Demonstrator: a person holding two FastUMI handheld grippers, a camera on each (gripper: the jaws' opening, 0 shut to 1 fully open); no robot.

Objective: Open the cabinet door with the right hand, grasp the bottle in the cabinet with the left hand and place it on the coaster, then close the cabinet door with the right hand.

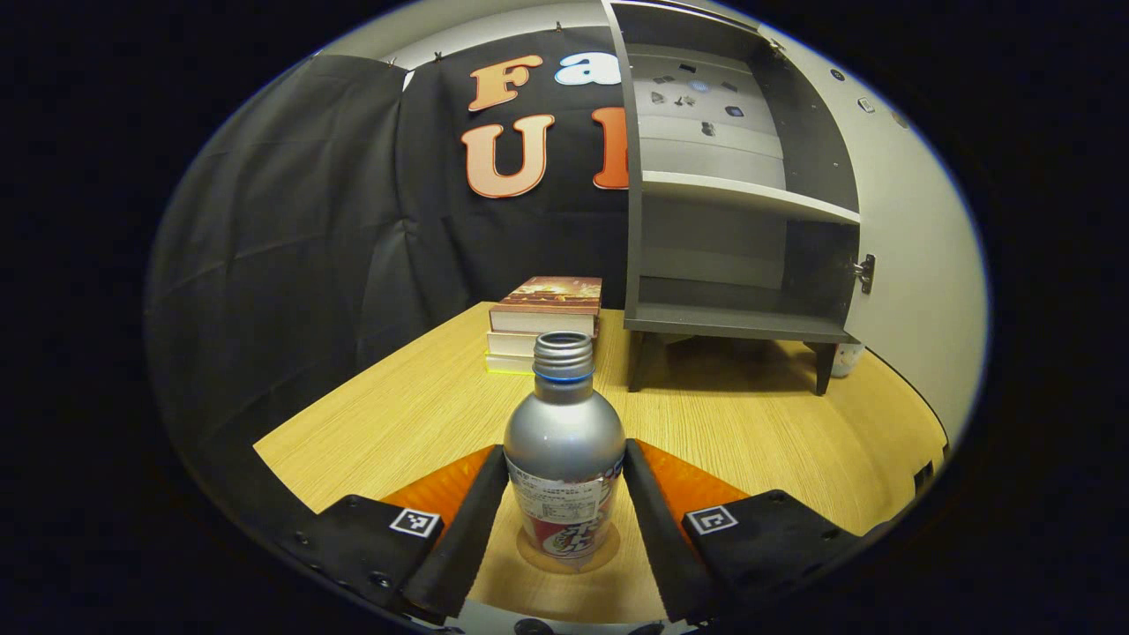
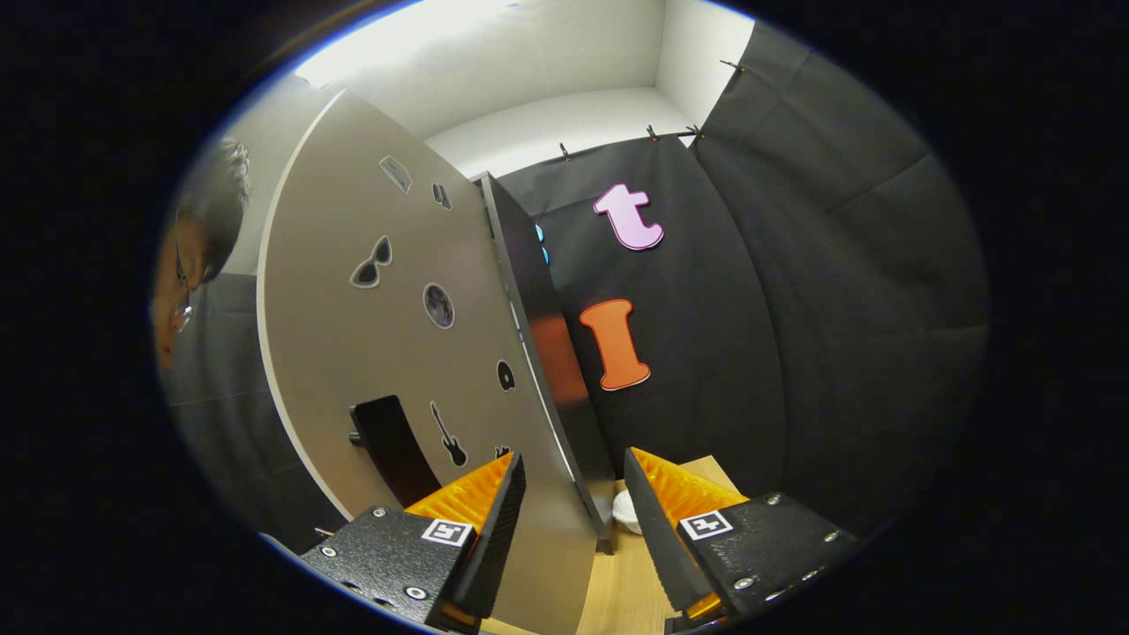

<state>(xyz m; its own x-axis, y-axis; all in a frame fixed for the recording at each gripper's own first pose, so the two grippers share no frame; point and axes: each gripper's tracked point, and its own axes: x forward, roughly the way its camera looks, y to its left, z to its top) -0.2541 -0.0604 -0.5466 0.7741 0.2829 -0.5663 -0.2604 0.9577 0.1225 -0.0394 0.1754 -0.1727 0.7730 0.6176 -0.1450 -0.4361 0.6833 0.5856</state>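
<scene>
A silver bottle (image 1: pixel 564 441) with an open threaded neck and a red-and-white label stands upright on a round brown coaster (image 1: pixel 611 553) on the wooden table. My left gripper (image 1: pixel 564 454) is shut on it, one finger pressing each side of its body. Behind it the grey cabinet (image 1: pixel 732 265) stands open with bare shelves, its door (image 1: pixel 908 265) swung out to the right. In the right gripper view the open door (image 2: pixel 397 353), dotted with stickers, has a black handle (image 2: pixel 388 450). My right gripper (image 2: pixel 573 459) is open, and the door's free edge runs down between its fingers.
A stack of books (image 1: pixel 542 322) lies on the table (image 1: pixel 397 414) left of the cabinet. A small white object (image 2: pixel 628 511) sits by the cabinet's foot. A person's head (image 2: pixel 190 265) shows at the left, beyond the door. Black cloth walls close the booth behind.
</scene>
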